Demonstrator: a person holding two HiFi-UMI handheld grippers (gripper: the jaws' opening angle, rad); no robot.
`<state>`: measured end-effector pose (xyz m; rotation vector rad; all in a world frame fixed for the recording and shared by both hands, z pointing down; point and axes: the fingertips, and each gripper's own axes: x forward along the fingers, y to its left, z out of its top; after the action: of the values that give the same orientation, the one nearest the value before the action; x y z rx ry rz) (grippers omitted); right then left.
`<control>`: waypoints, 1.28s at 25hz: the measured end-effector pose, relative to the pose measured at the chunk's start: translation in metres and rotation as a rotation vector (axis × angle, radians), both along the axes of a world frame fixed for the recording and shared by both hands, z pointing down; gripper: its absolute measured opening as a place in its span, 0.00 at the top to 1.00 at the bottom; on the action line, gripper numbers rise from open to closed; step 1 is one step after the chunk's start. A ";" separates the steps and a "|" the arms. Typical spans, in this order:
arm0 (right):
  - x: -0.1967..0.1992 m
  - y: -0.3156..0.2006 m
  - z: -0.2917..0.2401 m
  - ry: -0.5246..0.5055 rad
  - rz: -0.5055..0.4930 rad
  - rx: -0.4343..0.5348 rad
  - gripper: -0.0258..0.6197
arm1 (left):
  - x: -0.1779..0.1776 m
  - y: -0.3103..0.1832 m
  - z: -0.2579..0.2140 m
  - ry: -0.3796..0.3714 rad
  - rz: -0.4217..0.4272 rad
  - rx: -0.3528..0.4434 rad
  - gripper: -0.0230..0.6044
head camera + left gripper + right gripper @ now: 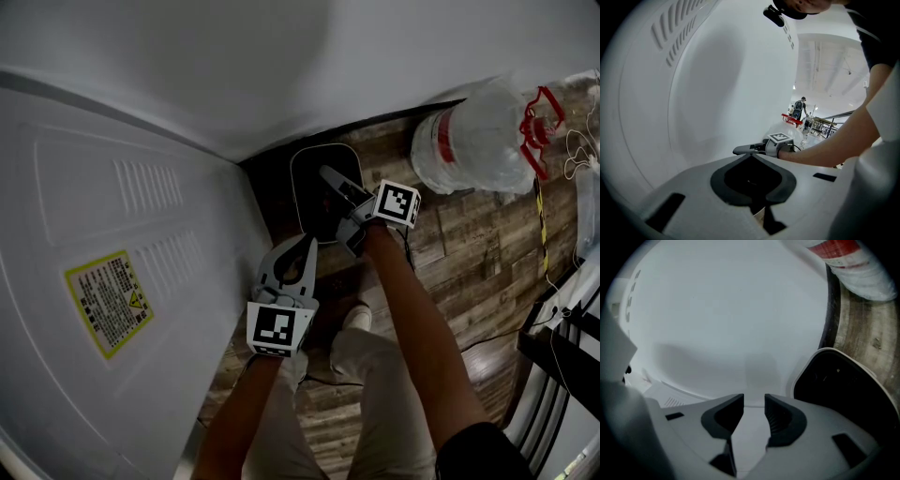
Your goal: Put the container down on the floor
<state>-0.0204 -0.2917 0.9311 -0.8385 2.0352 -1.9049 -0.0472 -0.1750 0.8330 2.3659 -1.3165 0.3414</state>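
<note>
Right gripper view: the container (820, 352) is judged already set on the floor (862, 333), the right gripper (754, 406) being seen with fingers parted and empty (left gripper (307, 246) fingers closed on nothing), so only withdrawal is called for.

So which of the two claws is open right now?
The right claw, beside the dark container: its jaws stand apart with nothing between; the left claw's tips meet.

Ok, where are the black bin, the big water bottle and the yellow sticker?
Bin (323, 146): head view, on its white top rim.
Water bottle (478, 127): head view, on its clear body.
Yellow sticker (108, 302): head view, on its middle.
</note>
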 end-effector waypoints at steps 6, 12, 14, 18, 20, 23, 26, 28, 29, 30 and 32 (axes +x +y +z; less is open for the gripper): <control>0.004 0.003 -0.002 -0.004 0.007 -0.002 0.76 | 0.003 0.003 -0.001 0.002 0.008 -0.008 0.93; 0.004 0.007 -0.007 -0.009 0.004 -0.005 0.76 | 0.006 0.002 -0.004 0.002 0.016 -0.003 0.93; 0.005 0.009 -0.009 -0.014 0.004 -0.009 0.76 | 0.006 0.001 -0.006 0.003 0.016 -0.003 0.93; 0.009 0.011 -0.020 -0.001 0.007 0.010 0.80 | 0.006 0.005 -0.014 0.008 0.017 -0.018 0.93; 0.011 0.014 -0.029 -0.007 0.019 0.008 0.83 | 0.008 0.008 -0.023 0.004 0.025 -0.025 0.93; 0.014 0.022 -0.047 -0.001 0.021 0.003 0.86 | 0.009 0.010 -0.037 -0.010 0.030 -0.034 0.93; 0.016 0.030 -0.069 0.019 0.000 0.015 0.87 | 0.009 0.013 -0.053 0.001 0.012 -0.054 0.93; 0.019 0.035 -0.083 0.025 0.002 0.007 0.89 | 0.011 0.016 -0.065 0.005 0.012 -0.063 0.93; 0.021 0.037 -0.090 0.027 0.006 0.007 0.90 | 0.013 0.017 -0.073 0.007 0.015 -0.064 0.93; 0.023 0.039 -0.098 0.028 0.011 0.007 0.90 | 0.016 0.018 -0.080 0.008 0.020 -0.064 0.93; 0.029 0.042 -0.112 0.038 0.027 -0.001 0.90 | 0.021 0.021 -0.094 0.008 0.031 -0.067 0.93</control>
<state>0.0084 -0.2495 0.8195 -0.9039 2.0338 -1.8905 -0.0267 -0.1544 0.7392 2.3317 -1.2467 0.3781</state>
